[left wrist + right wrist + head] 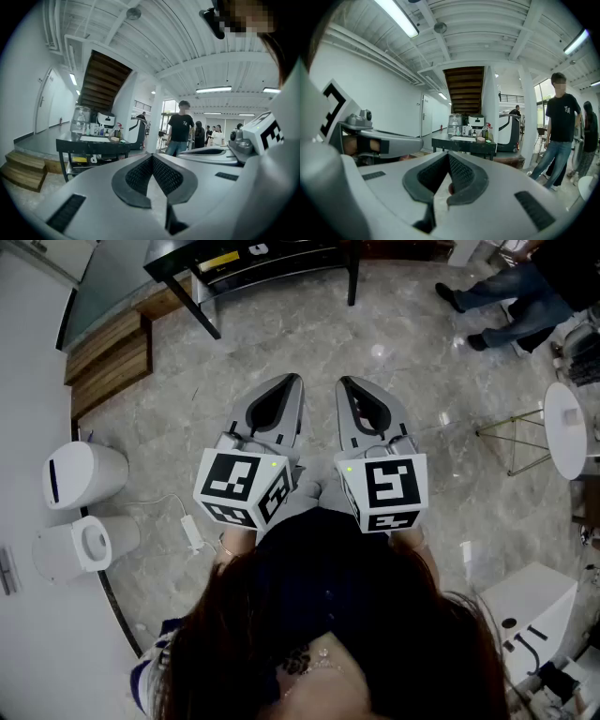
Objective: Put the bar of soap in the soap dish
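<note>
Both pale grey plastic, the left gripper [294,381] and right gripper [345,381] have black ribbed pads [138,176], and each of the 2 bears a white cube [242,488] patterned with black squares. The glossy stone floor [281,334] is grey with marbled veining. Left of the black metal table [178,257] lie brown wooden steps [108,352]; right of it, a person's blue jeans [511,296].

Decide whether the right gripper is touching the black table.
Apart. The head view shows a stretch of floor lying between the right gripper and the black table.

Prob. office lobby: marble floor [281,334], staircase [464,89].
</note>
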`<state>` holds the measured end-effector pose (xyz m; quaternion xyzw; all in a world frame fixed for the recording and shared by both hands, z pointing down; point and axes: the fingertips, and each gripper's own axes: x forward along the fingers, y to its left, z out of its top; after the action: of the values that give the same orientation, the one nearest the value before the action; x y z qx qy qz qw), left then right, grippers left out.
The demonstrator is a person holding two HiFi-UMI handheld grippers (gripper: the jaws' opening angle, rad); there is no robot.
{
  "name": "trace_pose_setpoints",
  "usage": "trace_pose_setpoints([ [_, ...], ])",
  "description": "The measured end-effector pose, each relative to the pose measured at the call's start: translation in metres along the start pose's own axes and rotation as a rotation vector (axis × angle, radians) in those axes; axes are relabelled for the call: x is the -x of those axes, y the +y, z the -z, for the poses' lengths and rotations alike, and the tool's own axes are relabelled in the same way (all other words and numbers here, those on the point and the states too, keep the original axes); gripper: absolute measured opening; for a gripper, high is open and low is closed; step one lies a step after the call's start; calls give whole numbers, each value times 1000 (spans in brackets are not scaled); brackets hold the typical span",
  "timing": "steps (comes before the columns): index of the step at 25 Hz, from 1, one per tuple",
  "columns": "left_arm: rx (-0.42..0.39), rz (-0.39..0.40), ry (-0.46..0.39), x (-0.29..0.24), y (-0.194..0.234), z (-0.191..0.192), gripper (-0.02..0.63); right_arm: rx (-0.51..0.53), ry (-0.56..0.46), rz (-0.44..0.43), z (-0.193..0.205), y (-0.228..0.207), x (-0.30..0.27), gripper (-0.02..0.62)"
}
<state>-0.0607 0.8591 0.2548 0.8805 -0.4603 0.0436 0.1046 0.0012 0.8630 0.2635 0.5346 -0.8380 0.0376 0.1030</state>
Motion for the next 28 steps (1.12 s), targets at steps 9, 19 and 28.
trace_pose_setpoints([
  [9,7,6,9,-10,-8,3,2,-13,-13,18,0,-18,3,7],
  [19,13,-30,33,-59,-8,5,2,-45,-59,-42,1,-57,-23,8],
  [28,53,-57,58,-119,59,9,2,-71,-41,-111,3,-75,-111,8],
])
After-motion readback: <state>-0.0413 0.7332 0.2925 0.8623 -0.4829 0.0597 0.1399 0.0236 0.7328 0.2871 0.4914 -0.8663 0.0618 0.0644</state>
